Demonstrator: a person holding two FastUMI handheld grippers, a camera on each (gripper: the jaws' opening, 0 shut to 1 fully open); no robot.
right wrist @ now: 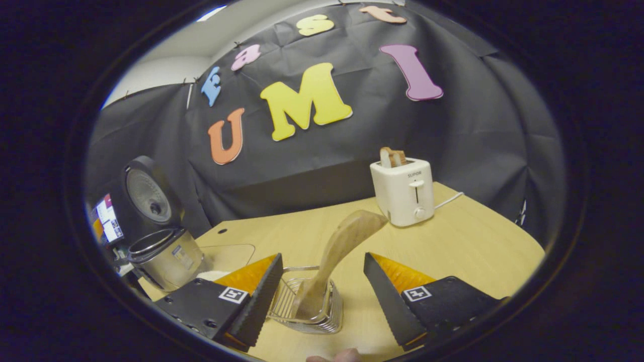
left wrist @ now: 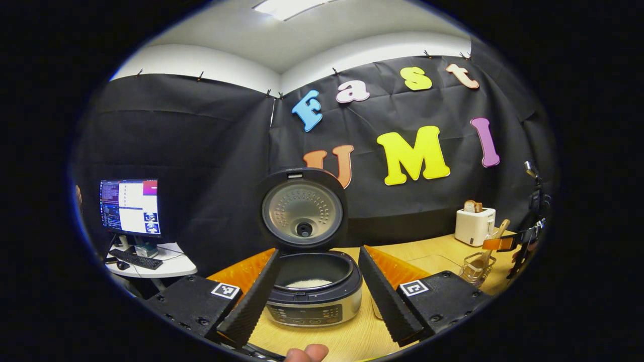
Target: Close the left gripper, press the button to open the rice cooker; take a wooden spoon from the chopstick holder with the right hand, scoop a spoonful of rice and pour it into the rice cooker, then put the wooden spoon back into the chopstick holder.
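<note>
The rice cooker (left wrist: 312,296) stands open just ahead of my left gripper (left wrist: 319,251), its lid (left wrist: 302,211) upright and white rice in the pot. The left gripper is open, with a finger on either side of the cooker and nothing held. In the right gripper view the wooden spoon (right wrist: 347,236) stands in the wire chopstick holder (right wrist: 322,317), leaning right. My right gripper (right wrist: 322,256) is open, its fingers either side of the spoon and apart from it. Far right in the left gripper view are the right gripper (left wrist: 508,244), the holder (left wrist: 475,266) and the spoon (left wrist: 499,229).
A white toaster (right wrist: 402,193) with bread in it stands at the back of the wooden table (right wrist: 468,241). The open rice cooker (right wrist: 163,254) is at the left in the right gripper view. A monitor (left wrist: 130,206) and keyboard sit on a side desk beyond the table.
</note>
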